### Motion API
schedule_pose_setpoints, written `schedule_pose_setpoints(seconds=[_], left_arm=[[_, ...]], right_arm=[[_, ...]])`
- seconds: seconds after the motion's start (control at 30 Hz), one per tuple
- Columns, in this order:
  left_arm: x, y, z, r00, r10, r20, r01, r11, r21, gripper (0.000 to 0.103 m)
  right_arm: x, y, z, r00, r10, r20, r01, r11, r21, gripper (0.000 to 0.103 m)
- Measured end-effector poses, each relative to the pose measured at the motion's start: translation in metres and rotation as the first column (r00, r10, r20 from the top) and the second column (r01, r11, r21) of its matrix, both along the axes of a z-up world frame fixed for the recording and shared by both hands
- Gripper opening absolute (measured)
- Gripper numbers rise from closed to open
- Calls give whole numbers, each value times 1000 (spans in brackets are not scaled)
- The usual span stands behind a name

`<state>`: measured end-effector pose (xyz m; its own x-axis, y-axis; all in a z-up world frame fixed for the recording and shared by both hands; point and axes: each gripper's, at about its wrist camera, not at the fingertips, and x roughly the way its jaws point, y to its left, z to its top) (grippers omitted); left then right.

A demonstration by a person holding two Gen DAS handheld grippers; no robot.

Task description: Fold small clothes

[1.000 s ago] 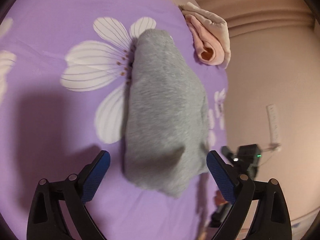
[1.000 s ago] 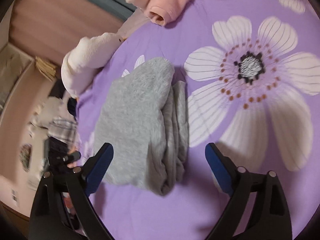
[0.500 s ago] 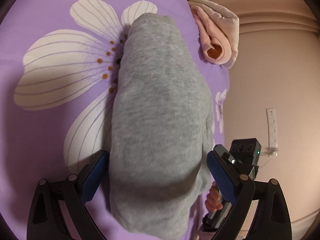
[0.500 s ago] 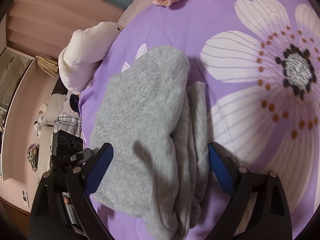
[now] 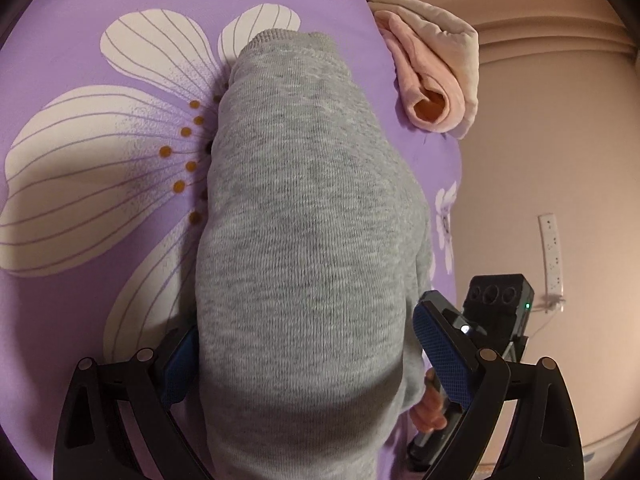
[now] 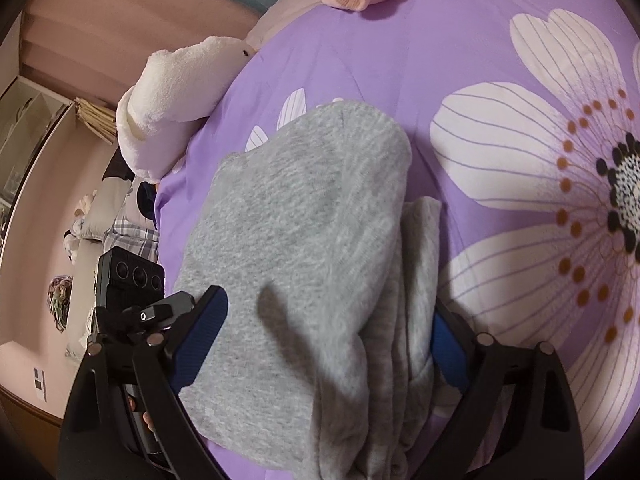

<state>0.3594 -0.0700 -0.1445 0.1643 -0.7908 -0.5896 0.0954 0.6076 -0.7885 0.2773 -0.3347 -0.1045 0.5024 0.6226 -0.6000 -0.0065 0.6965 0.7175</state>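
Both grippers have come forward and down onto the grey garment since a second ago, so that it now fills the space between each pair of fingers instead of lying ahead of them. The left gripper has its jaws spread wide, straddling the near end of the bundle; whether its pads press the cloth I cannot quite tell, since the left pad is half hidden behind the knit. The right gripper also straddles the garment, its jaws closing, with the cloth between them but no firm pinch visible.

The garment lies on the purple flowered bedspread, near its edge, already folded into a thick oblong with loose layers stacked along one side. A pink garment sits beyond it.

The risk is that a wide grip catches only the top layer, so lifting would pull the fold open, or drag the bundle off the bed's edge.
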Motion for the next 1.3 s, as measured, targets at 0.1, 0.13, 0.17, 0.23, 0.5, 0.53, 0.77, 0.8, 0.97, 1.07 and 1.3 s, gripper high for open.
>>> schedule_pose_setpoints(seconds=[0.1, 0.13, 0.17, 0.23, 0.5, 0.53, 0.77, 0.8, 0.97, 1.07, 1.3], left_arm=[[0, -1, 1, 1000, 9, 15, -9, 1000, 21, 93], [-1, 0, 2, 1000, 14, 20, -14, 999, 29, 90], [-2, 2, 2, 1000, 20, 21, -20, 999, 33, 87], [-3, 8, 0, 999, 32, 15, -32, 999, 23, 83], [-5, 5, 2, 999, 42, 25, -43, 998, 56, 81], [-6, 3, 4, 999, 41, 33, -43, 997, 70, 81], [-13, -3, 8, 996, 38, 79, -49, 989, 138, 81], [-13, -4, 9, 996, 39, 81, -50, 989, 141, 81], [-13, -7, 11, 994, 35, 101, -52, 984, 168, 81], [-13, -9, 11, 993, 31, 110, -51, 982, 180, 81], [-15, -13, 13, 992, 28, 125, -53, 979, 198, 81]], right_arm=[[0, -3, -2, 1000, -15, 1, 15, 1000, -11, 73], [-1, -5, -4, 1000, -21, -1, 21, 1000, -12, 67], [-1, -7, -5, 1000, -27, -3, 27, 1000, -9, 65], [-2, -11, -6, 999, -35, -8, 35, 999, -2, 57], [-1, -9, -6, 999, -42, -3, 42, 999, -23, 53], [-1, -9, -6, 999, -44, -3, 43, 999, -28, 52], [-3, -6, -5, 998, -58, 17, 59, 997, -42, 47], [-4, -5, -5, 998, -59, 18, 60, 997, -42, 46], [-4, -4, -5, 998, -61, 19, 62, 997, -52, 46], [-4, -3, -5, 998, -60, 20, 61, 997, -54, 45], [-4, -3, -5, 998, -59, 21, 60, 997, -56, 45]])
